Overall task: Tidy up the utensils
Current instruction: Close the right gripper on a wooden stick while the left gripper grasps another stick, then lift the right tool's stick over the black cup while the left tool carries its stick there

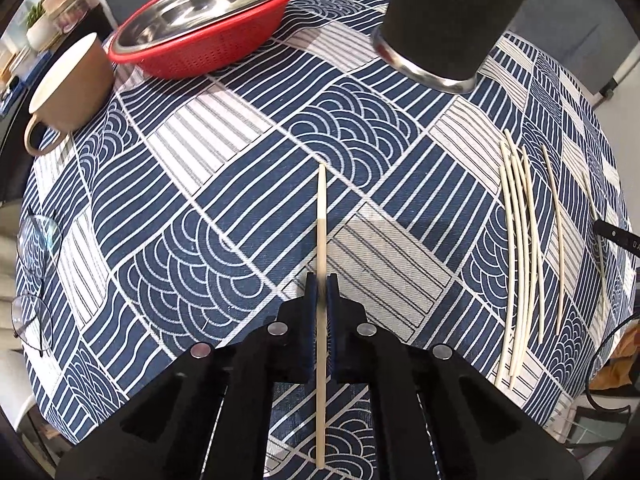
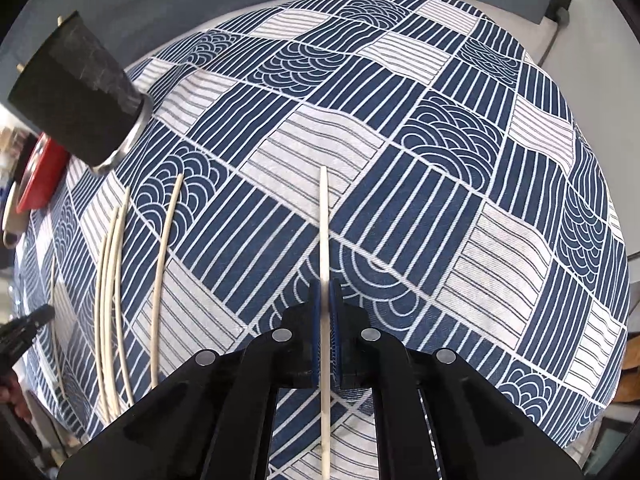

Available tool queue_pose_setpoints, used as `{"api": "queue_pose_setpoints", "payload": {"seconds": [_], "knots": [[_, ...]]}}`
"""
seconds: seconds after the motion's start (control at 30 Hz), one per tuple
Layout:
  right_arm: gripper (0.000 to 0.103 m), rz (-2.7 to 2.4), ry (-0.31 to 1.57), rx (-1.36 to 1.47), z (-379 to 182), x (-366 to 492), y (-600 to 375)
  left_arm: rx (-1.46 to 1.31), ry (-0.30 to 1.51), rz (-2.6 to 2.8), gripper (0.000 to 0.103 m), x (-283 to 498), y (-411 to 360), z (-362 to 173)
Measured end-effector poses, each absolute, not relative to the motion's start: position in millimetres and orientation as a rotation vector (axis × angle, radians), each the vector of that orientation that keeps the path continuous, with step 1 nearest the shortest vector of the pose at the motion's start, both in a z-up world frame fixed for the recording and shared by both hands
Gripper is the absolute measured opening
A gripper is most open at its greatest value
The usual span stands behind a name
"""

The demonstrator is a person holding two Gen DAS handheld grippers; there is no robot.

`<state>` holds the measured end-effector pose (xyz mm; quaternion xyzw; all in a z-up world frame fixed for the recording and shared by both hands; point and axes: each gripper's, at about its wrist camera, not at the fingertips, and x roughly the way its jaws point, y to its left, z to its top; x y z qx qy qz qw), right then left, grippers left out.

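Observation:
My left gripper is shut on a tan wooden chopstick, which runs between the blue pads and points away over the patterned tablecloth. My right gripper is shut on a white chopstick in the same way. Several white chopsticks lie side by side on the cloth at the right of the left wrist view; the same chopsticks show at the left of the right wrist view. A black cylindrical holder with a metal base stands at the far side; the holder also shows in the right wrist view.
A red colander holding a steel bowl sits at the far left. A brown mug stands beside it. Eyeglasses lie at the left table edge. The other gripper's black tip shows at the left.

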<state>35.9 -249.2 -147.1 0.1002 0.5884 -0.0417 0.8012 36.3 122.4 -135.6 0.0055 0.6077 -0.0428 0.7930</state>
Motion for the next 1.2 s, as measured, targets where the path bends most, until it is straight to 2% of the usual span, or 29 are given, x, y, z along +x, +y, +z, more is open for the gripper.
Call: {"api": "queue_pose_setpoints", "payload": {"seconds": [0.47, 0.53, 0.83, 1.2], "knots": [[0.004, -0.043, 1.157, 0.287, -106, 59, -264, 0.023, 1.290, -0.034, 0.005, 49, 143, -101], [0.004, -0.031, 1.131, 0.281, -96, 65, -264, -0.014, 1.271, -0.043, 0.005, 52, 144, -88], [0.004, 0.014, 1.049, 0.269, -59, 86, -253, 0.156, 1.158, -0.037, 0.005, 81, 111, -32], [0.004, 0.053, 0.916, 0.257, 0, 117, -236, 0.159, 0.971, -0.092, 0.005, 124, 82, 52]]}}
